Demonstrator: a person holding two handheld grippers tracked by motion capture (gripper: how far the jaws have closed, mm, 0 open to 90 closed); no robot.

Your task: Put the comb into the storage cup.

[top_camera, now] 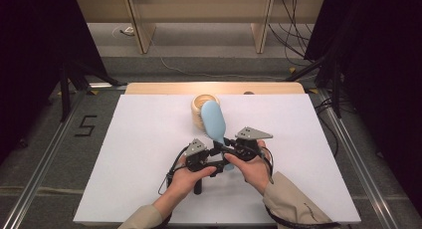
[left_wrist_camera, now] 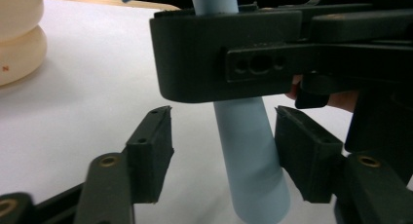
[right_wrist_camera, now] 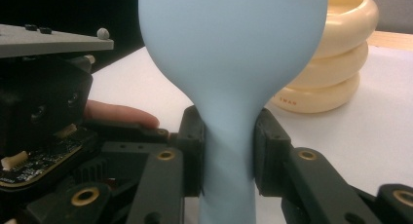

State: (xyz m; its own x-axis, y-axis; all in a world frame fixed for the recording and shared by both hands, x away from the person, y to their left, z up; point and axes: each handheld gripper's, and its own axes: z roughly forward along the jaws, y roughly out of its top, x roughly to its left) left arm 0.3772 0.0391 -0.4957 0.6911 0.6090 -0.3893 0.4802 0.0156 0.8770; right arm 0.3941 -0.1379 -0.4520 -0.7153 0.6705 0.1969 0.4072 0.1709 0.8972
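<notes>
— Where is the blue brush now, and who has it?

— Your right gripper has it. Its two jaws are pressed on the thin neck of the brush, one on each side, with no gap. The wide head stands up above them, a little tilted, and the handle end points down toward the white worktop.

— And my left gripper?

— It is wide open. The handle passes between its jaws; the right jaw looks very close to the handle, but I cannot tell if it touches. The left jaw is clearly apart.

— Where is all this on the worktop?

— Near the middle, slightly toward your edge. The cream ringed bowl stands behind the brush, close to the far edge.
</notes>
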